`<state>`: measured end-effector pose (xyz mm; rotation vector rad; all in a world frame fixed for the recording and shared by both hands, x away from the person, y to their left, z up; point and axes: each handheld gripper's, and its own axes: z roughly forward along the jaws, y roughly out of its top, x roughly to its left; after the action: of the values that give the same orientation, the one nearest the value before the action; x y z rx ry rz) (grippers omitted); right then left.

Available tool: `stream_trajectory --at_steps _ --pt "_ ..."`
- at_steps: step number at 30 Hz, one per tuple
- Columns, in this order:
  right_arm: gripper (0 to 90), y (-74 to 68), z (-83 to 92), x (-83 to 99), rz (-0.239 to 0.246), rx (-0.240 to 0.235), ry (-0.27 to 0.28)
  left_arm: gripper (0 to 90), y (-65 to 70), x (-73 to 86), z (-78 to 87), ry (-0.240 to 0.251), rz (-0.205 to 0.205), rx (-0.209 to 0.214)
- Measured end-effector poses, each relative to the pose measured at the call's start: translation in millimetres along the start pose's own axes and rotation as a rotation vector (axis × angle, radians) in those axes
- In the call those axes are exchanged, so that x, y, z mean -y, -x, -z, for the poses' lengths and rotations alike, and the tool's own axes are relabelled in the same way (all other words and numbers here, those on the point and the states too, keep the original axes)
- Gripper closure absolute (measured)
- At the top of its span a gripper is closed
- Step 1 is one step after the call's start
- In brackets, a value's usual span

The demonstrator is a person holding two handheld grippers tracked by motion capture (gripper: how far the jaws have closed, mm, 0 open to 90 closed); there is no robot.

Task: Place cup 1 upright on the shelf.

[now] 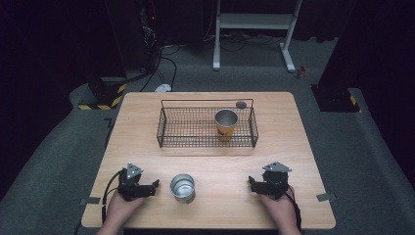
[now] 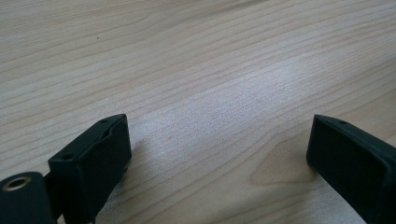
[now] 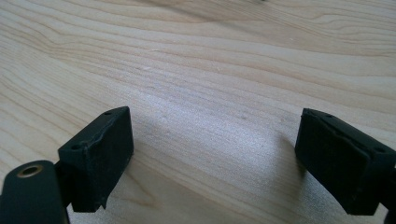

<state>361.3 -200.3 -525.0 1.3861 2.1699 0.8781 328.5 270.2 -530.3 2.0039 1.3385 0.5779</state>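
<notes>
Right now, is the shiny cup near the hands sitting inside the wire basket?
No, the silver cup stands on the bare table, outside the wire basket.

- My table [image 1: 147,122]: light wood, rectangular.
- Wire basket [image 1: 169,128] sits toward the far edge.
- Silver cup [image 1: 182,188] stands upright near me.
- Small grey disc [image 1: 241,104] behind basket.
</notes>
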Motion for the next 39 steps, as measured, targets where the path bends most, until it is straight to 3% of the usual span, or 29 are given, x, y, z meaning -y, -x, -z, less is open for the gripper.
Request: stream_trajectory --at_steps 21,25,29,39 --pt "11.2 0.3 -1.1 -1.3 -0.003 0.0 -0.003 6.5 -3.8 -2.1 0.2 -0.015 -0.027 0.019" --pt "11.2 0.3 -1.1 -1.3 -0.003 0.0 -0.002 7.1 -6.0 -2.2 1.9 -0.011 -0.017 0.025" --pt "11.2 0.4 -1.1 -1.4 -0.001 0.0 -0.001 7.3 -8.3 -4.6 9.2 0.036 0.01 0.053" --pt "11.2 0.9 -2.9 -3.1 -0.003 0.002 -0.002 7.3 -3.5 -11.7 28.0 0.138 -0.003 0.093"
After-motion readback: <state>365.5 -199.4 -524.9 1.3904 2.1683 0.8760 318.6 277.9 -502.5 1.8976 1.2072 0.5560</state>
